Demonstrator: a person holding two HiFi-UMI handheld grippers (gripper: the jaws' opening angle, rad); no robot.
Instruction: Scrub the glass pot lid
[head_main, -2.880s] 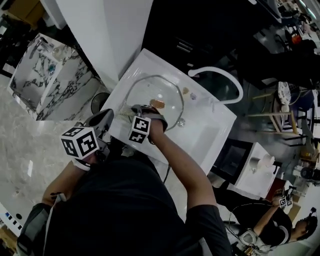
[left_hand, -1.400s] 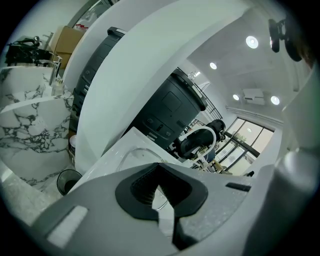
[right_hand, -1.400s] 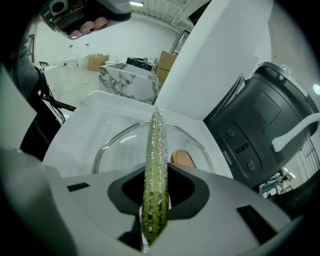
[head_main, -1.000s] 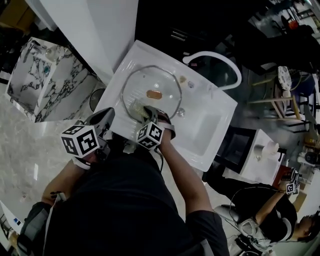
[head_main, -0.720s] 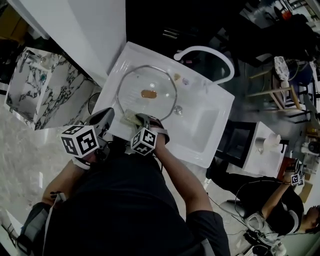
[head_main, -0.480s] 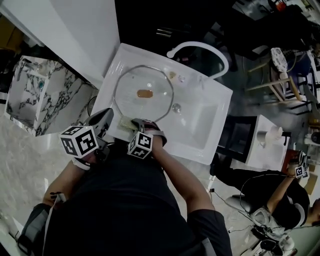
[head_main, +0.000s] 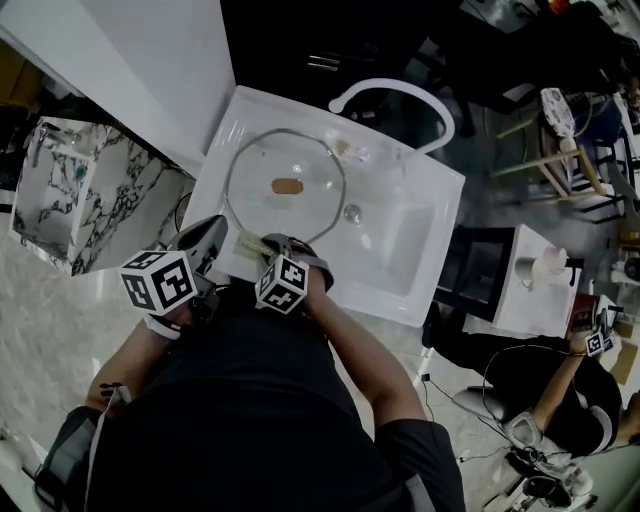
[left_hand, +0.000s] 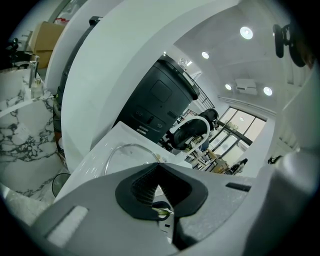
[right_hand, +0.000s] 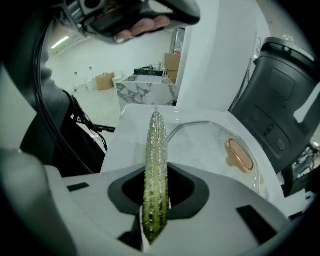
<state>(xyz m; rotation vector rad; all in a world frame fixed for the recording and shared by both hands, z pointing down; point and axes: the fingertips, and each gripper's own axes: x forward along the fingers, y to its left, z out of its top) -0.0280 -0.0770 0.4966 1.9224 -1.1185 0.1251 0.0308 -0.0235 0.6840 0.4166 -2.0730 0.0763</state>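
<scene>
The round glass pot lid (head_main: 285, 185) with a copper-coloured handle (head_main: 287, 185) lies flat in the left part of the white sink (head_main: 400, 250). My right gripper (head_main: 262, 243) is shut on a green scrub sponge (head_main: 250, 243), held edge-on at the lid's near rim. In the right gripper view the sponge (right_hand: 155, 165) stands upright between the jaws of that gripper (right_hand: 156, 175), and the lid (right_hand: 210, 140) lies beyond it. My left gripper (head_main: 215, 230) hovers by the sink's near left corner, shut on nothing; the left gripper view shows its pads (left_hand: 145, 187) together.
A white curved faucet (head_main: 400, 92) arches over the sink's far edge, and a metal drain plug (head_main: 352, 213) sits mid-sink. A marble-patterned block (head_main: 70, 190) stands to the left. A person (head_main: 540, 390) sits at the lower right.
My right gripper has drawn the sponge back from the lid's middle to its near rim. The left gripper has stayed where it was.
</scene>
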